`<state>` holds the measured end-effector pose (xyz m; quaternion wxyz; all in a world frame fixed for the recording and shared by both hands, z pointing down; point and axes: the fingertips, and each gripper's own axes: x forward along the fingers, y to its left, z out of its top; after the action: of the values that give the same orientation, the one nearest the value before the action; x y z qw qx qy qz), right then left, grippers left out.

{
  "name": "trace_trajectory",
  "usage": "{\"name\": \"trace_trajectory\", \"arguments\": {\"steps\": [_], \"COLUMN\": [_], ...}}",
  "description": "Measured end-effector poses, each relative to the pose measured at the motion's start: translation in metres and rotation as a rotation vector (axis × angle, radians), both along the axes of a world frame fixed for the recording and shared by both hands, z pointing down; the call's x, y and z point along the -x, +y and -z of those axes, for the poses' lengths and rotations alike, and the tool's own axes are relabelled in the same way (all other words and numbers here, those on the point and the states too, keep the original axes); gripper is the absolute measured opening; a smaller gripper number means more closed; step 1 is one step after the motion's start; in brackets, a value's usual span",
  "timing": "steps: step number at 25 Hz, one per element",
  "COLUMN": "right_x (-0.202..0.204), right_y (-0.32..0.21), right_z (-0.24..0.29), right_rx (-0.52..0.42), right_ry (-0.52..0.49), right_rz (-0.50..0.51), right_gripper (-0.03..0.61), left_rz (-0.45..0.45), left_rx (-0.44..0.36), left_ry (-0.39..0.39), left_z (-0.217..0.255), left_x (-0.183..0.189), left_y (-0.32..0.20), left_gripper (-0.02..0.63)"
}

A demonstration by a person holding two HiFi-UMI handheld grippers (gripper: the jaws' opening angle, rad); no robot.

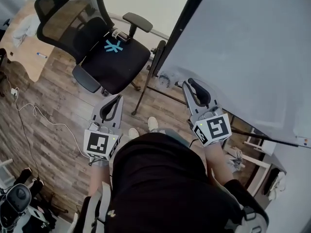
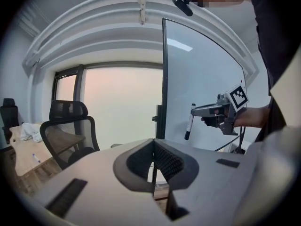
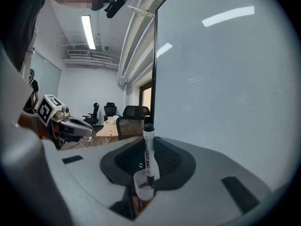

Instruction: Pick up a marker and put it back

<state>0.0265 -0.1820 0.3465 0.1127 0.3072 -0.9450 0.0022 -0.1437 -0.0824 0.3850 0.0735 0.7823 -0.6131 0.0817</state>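
**Head view.** The left gripper [image 1: 111,108] and right gripper [image 1: 197,92] are held out level in front of the standing person. The right one is near the whiteboard [image 1: 243,42]. The marker cannot be made out from here. An office chair [image 1: 109,52] stands near the board's stand legs [image 1: 145,93], and a cable [image 1: 36,114] trails over the floor, so both are likely trip hazards. A wooden worktop [image 1: 26,50] lies well apart.

**Left gripper view.** The jaws are together with nothing between them. Across the scene, the marker [image 2: 189,122] hangs crosswise from the right gripper's tip, just beside the board.

**Right gripper view.** The jaws are clamped on the marker, which stands upright. The grip seems to sit low on the barrel, so a knock against the board could pivot the marker or work it loose. No tray or ledge for returning it is visible, so placement would have to be judged blind.
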Motion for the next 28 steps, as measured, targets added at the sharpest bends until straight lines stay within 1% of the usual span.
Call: {"name": "trace_trajectory", "arguments": {"steps": [7,17,19,23,28], "right_x": [0.030,0.060,0.065,0.070,0.075], "right_y": [-0.009,-0.015,-0.013,-0.013,-0.014], "right_z": [-0.018,-0.056,-0.064,-0.078,-0.096], "right_rx": [0.012,0.069,0.077,0.099,0.118], "right_ry": [0.022,0.066,0.080,0.106,0.131], "right_rz": [0.085,0.187,0.201,0.221,0.239], "right_gripper": [0.077,0.077,0.077,0.077,0.077], "left_rz": [0.084,0.184,0.200,0.235,0.254], "left_rx": [0.026,0.041,0.045,0.082,0.074], "left_ry": [0.003,-0.025,-0.026,0.002,-0.021], "left_z": [-0.004,-0.009,-0.009,-0.007,-0.013], "left_x": [0.015,0.029,0.032,0.033,0.036], "left_y": [0.018,0.035,0.041,0.052,0.061], "left_gripper": [0.006,0.006,0.006,0.006,0.006]}}
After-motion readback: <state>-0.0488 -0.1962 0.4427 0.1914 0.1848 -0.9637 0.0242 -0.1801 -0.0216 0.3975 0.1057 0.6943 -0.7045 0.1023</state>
